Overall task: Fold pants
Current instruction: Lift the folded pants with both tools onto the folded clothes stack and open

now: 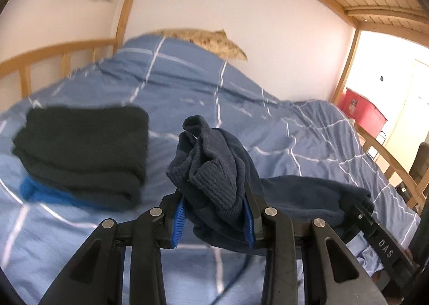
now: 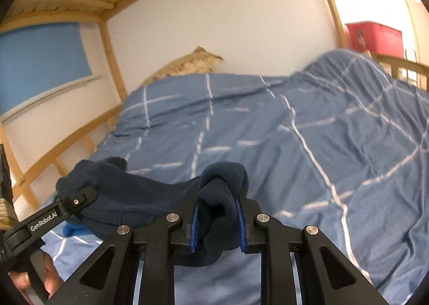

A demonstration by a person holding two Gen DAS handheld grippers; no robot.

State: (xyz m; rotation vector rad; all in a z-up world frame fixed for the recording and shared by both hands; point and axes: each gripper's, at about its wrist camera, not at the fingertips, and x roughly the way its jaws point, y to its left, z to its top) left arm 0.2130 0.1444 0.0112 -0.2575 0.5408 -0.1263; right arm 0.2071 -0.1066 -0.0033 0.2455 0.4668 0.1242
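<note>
I have both tongs clamped on the navy pants [image 1: 211, 171]: left gripper [image 1: 214, 220] pinches a ribbed cuff bunch, right gripper [image 2: 218, 224] pinches another bunched end. The pants hang between them above the blue checked duvet [image 1: 241, 106]. Folded dark stack [image 1: 83, 149] sits on the duvet off to my left.

Ahead of me a blue checked duvet [image 1: 187, 82] covers the bed, rumpled toward the right. A stack of folded dark clothes [image 1: 80, 149] sits on it at the left, with a bright blue piece [image 1: 34, 189] at the bottom. A patterned pillow [image 2: 193, 63] lies against the far wall, and a red bin [image 2: 375, 36] stands beyond the wooden bed frame [image 1: 40, 55] at far right.
</note>
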